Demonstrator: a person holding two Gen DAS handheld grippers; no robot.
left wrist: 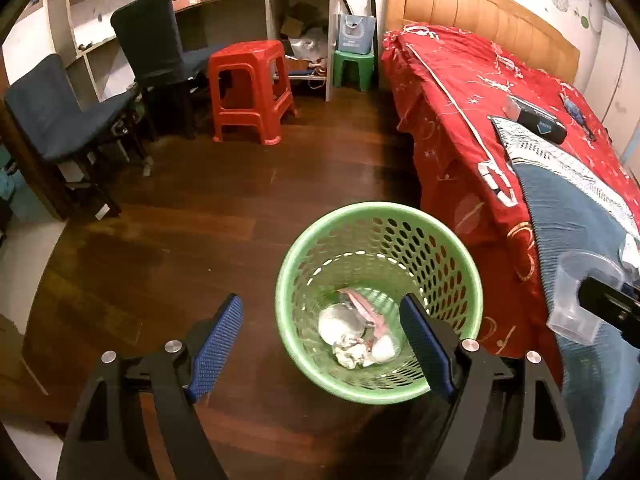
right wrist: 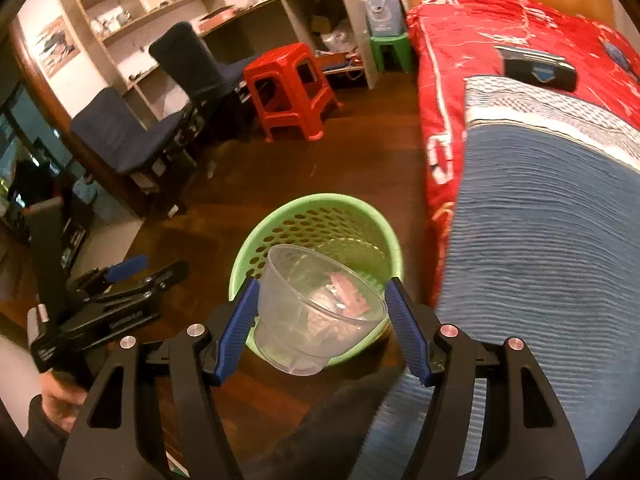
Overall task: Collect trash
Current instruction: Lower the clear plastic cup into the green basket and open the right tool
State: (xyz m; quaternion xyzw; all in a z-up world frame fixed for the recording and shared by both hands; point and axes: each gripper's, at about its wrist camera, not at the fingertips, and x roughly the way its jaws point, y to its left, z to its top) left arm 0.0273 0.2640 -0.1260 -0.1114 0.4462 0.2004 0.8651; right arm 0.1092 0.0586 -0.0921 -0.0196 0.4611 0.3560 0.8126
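A green perforated trash basket (left wrist: 304, 264) stands on the wood floor beside the bed, with crumpled white paper and a pink wrapper (left wrist: 360, 332) at its bottom. My left gripper (left wrist: 320, 340) is open and empty, just above the basket's near left side. My right gripper (right wrist: 320, 320) holds a clear plastic cup (right wrist: 316, 312) between its blue pads, above the basket (right wrist: 280, 220). The cup also shows at the right edge of the left wrist view (left wrist: 580, 292), over the bed's edge. The left gripper shows at the left of the right wrist view (right wrist: 132, 272).
A bed with a red cover (left wrist: 460, 92) and a blue blanket (right wrist: 540, 240) lies to the right, with a black case (left wrist: 540, 120) on it. A red stool (left wrist: 252, 88), a green stool (left wrist: 354, 68), two dark chairs (left wrist: 60, 116) and shelves stand at the back.
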